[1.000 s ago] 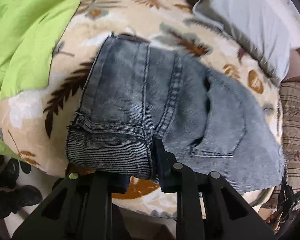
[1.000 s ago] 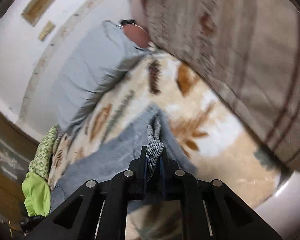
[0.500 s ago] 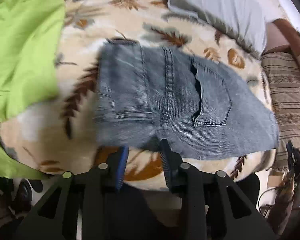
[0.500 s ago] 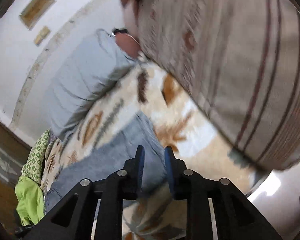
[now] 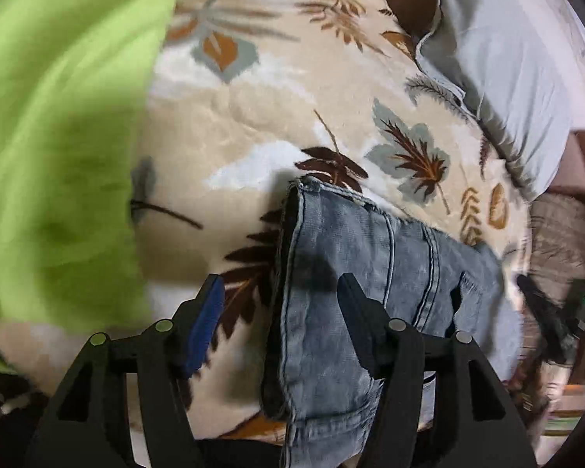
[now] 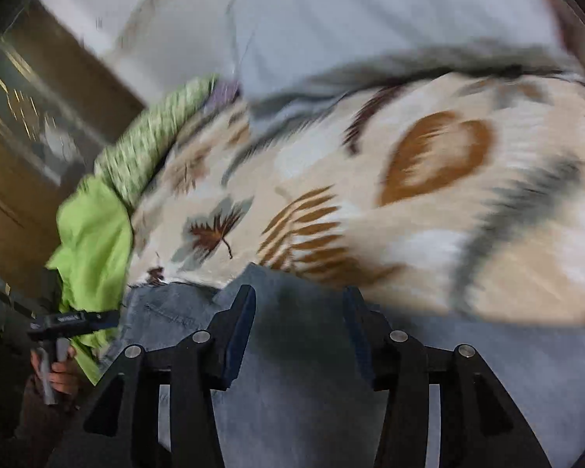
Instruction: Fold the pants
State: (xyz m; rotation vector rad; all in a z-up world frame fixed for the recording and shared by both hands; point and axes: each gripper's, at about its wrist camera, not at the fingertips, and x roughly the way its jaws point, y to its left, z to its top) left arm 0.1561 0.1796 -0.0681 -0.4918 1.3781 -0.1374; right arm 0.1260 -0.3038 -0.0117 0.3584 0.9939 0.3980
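1. Nearest, in the left wrist view: left gripper [image 5: 280, 296], jaws opening, about half spread, pointing steeply down with nothing clamped. Blue pad on the left finger hangs over the bedspread; right finger hangs over the denim without pressing it.
2. Directly under that gripper, from 6 o'clock up toward centre: jeans [image 5: 339, 280], lying flat on the bedspread [image 5: 253, 117] as a compact stack several layers thick, thick folded edge along the left side, seams and a pocket running off toward 3 o'clock.
3. In the right wrist view: right gripper [image 6: 298, 302], jaws likewise opening, roughly half apart, empty; denim [image 6: 292, 397] spreads below and between the fingers, untouched as far as the blur allows.
4. At 8 o'clock of that view: a hand [image 6: 60, 370] around the other gripper's handle.
5. Farther out: green cloth [image 5: 58, 136] at 9 to 11 o'clock, grey pillow [image 5: 507, 58] at 1 to 2 o'clock.
6. Judged from the lie of things: folds made, bundle released. Left over, at most, a smoothing pass or one more fold; hard to say with the far end out of sight.
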